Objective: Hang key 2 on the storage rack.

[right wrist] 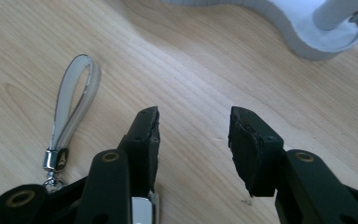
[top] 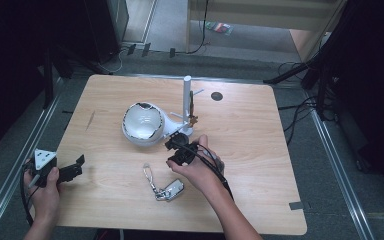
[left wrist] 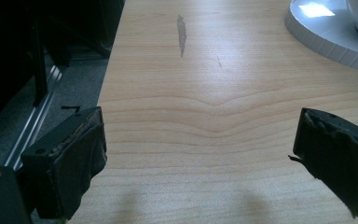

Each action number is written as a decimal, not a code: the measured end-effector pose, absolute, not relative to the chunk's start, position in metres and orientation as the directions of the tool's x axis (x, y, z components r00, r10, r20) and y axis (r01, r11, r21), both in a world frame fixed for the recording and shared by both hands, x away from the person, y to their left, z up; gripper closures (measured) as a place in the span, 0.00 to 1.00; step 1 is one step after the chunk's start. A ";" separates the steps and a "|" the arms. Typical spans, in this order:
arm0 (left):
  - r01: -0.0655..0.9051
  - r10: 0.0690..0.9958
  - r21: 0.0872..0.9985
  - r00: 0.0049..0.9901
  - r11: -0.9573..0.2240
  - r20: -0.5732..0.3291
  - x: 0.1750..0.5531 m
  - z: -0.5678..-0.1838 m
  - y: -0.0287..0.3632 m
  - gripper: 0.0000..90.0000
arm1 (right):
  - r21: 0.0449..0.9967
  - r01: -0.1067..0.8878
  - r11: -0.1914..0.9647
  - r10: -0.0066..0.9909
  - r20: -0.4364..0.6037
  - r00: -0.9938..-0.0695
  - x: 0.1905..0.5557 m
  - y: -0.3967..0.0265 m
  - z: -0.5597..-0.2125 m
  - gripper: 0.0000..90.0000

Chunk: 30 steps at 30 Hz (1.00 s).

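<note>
A key fob on a chain with a pale strap loop lies on the wooden table, toward its front. My right gripper hovers just behind it, between the fob and the white stand. In the right gripper view its jaws stand open over bare wood, the strap loop to their left and the fob's edge under the left jaw. My left gripper rests at the table's left edge, open and holding nothing.
The white stand carries a round bowl and an upright post, with a small brass key hanging beside the post. A dark round hole marks the back of the table. The stand's base lies ahead of the left gripper.
</note>
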State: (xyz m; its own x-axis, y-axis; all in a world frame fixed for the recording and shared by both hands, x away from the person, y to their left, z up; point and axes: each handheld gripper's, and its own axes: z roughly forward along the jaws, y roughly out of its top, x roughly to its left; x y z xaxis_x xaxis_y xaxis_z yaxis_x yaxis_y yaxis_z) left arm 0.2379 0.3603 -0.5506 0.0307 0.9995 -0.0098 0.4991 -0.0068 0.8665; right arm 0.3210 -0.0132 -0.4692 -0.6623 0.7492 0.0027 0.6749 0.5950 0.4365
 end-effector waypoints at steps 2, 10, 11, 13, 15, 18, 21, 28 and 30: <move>0.499 0.999 0.866 0.031 -0.007 -0.010 0.238 -0.551 0.360 0.03 | 0.432 0.674 0.600 0.746 0.004 -0.666 0.319 -0.010 -0.470 0.60; 0.499 0.999 0.867 0.031 -0.006 -0.011 0.238 -0.551 0.360 0.03 | 0.405 0.670 0.623 0.728 0.014 -0.685 0.311 0.002 -0.476 0.60; 0.499 0.999 0.866 0.031 -0.006 -0.011 0.238 -0.551 0.360 0.03 | 0.404 0.668 0.625 0.725 0.017 -0.689 0.310 0.003 -0.477 0.60; 0.500 0.999 0.866 0.031 -0.006 -0.010 0.238 -0.551 0.360 0.03 | 0.397 0.669 0.628 0.723 0.019 -0.691 0.309 0.005 -0.478 0.60; 0.499 0.999 0.866 0.031 -0.006 -0.011 0.238 -0.551 0.360 0.03 | 0.392 0.669 0.631 0.720 0.026 -0.694 0.308 0.007 -0.480 0.60; 0.500 0.999 0.866 0.031 -0.006 -0.010 0.238 -0.551 0.360 0.03 | 0.388 0.672 0.631 0.720 0.033 -0.694 0.305 0.010 -0.481 0.61; 0.500 0.999 0.866 0.031 -0.007 -0.010 0.238 -0.551 0.360 0.03 | 0.386 0.670 0.635 0.715 0.035 -0.698 0.304 0.012 -0.482 0.61; 0.500 0.999 0.866 0.032 -0.007 -0.010 0.238 -0.551 0.360 0.03 | 0.368 0.665 0.650 0.701 0.047 -0.711 0.298 0.019 -0.485 0.61; 0.500 0.999 0.866 0.032 -0.007 -0.010 0.238 -0.551 0.360 0.03 | 0.366 0.662 0.655 0.696 0.050 -0.716 0.296 0.021 -0.487 0.61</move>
